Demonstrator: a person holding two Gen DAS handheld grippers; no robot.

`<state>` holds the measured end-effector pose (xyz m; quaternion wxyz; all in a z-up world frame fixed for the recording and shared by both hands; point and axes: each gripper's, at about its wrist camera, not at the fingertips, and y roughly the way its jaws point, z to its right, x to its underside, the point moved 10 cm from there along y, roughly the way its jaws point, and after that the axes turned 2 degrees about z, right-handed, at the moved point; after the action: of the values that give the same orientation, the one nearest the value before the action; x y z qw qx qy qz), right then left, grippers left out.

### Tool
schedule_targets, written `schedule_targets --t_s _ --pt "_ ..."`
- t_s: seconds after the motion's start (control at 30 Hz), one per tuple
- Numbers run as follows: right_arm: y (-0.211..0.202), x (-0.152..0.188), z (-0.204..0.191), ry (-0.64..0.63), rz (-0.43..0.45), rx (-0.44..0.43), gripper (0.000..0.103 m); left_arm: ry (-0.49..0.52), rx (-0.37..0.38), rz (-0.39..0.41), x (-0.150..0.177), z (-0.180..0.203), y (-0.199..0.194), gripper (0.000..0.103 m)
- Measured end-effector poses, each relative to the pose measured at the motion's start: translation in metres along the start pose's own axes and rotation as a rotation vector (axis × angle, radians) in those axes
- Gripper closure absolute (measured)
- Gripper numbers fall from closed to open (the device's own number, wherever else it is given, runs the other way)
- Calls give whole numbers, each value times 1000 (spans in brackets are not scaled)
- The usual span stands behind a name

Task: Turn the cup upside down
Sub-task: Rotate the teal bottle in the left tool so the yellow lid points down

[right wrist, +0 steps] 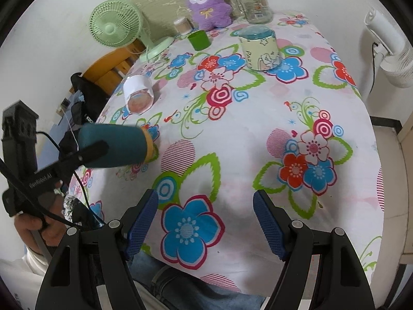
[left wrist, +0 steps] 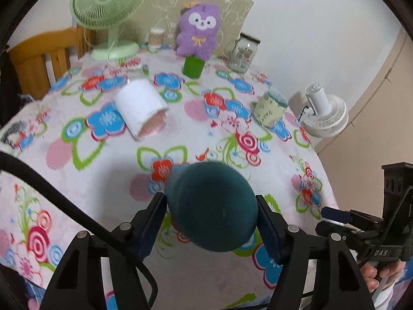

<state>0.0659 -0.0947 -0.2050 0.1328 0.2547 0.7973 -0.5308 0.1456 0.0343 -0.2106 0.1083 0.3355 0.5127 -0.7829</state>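
Gripping teal cup [left wrist: 211, 206]: left tongs [left wrist: 211, 222]

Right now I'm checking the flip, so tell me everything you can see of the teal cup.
The teal cup is dark, matte and blurred. The left gripper is shut on its sides, holding it on its side above the flowered tablecloth. In the right wrist view a yellowish band marks the end pointing right; its rounded teal end faces the left wrist camera. Nothing else visibly touches it.

The teal cup [left wrist: 211, 206] in my left gripper [left wrist: 211, 222] looks matt. My pads [right wrist: 140, 223] are ribbed blue rubber on black plastic. Printed cloth [right wrist: 232, 134] covers the table; the purple toy [right wrist: 207, 2] is plush, the jar [right wrist: 255, 2] clear glass.
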Motion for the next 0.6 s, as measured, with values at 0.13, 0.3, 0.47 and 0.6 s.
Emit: schedule_targets --t_s 0.13,0.3,0.47,0.6 --pt "2 2 -7 -13 -4 -6 25 28 -10 16 -9 -1 -8 39" --pt "7 5 -17 -40 -15 -6 25 39 -16 27 -11 -4 -16 40" --pt "10 7 -29 -76 -21 -3 25 44 -12 45 -13 -3 -25 41" --pt "11 8 -36 -96 -18 0 25 47 -9 50 -13 -2 -27 41"
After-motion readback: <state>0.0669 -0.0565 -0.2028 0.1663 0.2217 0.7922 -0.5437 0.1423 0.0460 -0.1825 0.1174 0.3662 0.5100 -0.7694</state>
